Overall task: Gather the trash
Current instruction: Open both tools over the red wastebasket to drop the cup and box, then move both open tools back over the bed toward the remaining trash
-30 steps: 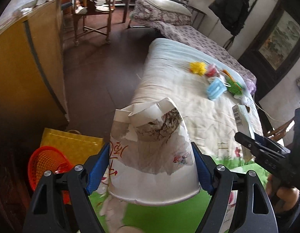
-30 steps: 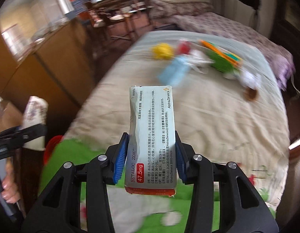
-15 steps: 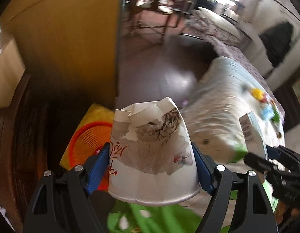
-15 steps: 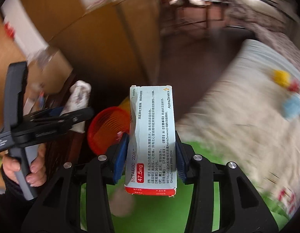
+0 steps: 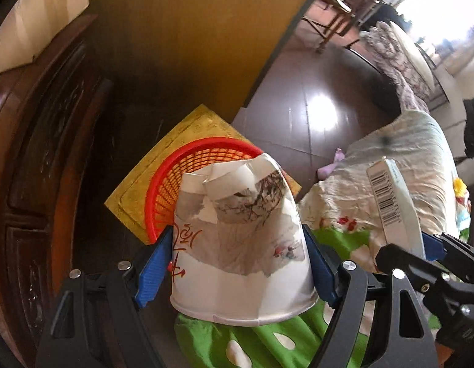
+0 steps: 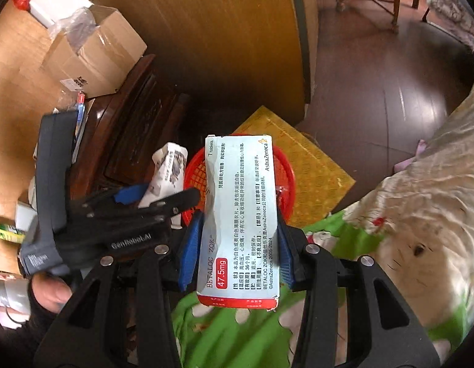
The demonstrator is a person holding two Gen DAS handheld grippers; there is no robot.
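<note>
**Paper, plastic and polished wood**

My left tongs press blue ribbed pads on a torn, matt paper cup. My right tongs pinch a creased card box. The basket is glossy red plastic mesh. The floor is shiny; the cabinet is lacquered wood.
</note>
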